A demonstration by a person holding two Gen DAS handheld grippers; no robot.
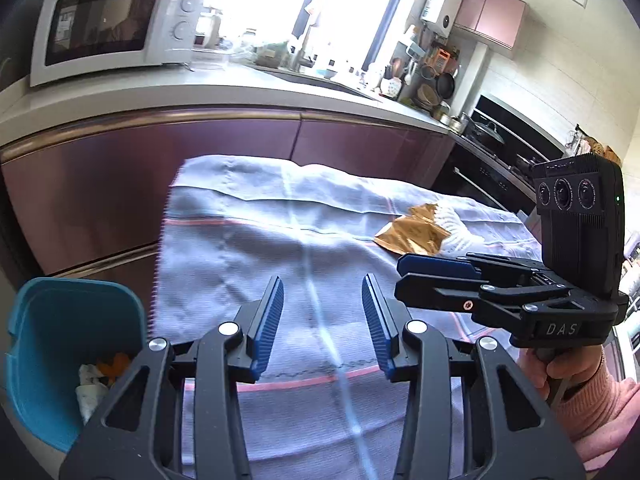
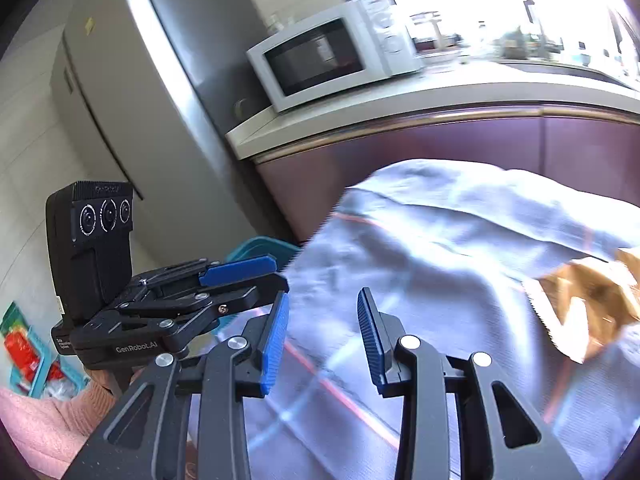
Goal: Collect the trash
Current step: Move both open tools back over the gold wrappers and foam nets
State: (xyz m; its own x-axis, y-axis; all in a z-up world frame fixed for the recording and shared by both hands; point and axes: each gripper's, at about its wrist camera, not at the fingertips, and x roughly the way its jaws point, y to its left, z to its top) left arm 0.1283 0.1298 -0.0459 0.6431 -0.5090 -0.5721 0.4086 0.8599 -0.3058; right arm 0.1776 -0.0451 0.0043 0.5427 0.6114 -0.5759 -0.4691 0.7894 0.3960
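Kitchen cabinets and a microwave (image 1: pixel 108 28) back a bench (image 1: pixel 248 216) draped in a pale checked cloth. One piece of trash, a gold wrapper (image 1: pixel 416 232) lying on white crumpled paper (image 1: pixel 456 228), rests toward the far right edge of the bench. A teal bin (image 1: pixel 60 352) stands off the near left corner with scraps already inside. Both jaws stand apart with nothing between them: left hand-held gripper (image 1: pixel 323 320) released, right hand-held gripper (image 2: pixel 322 336) likewise released. In the right wrist view the wrapper (image 2: pixel 592 300) lies ahead and right of the fingers. The right hand-held gripper appears nearer. The wrapper's long axis runs roughly along the far edge.
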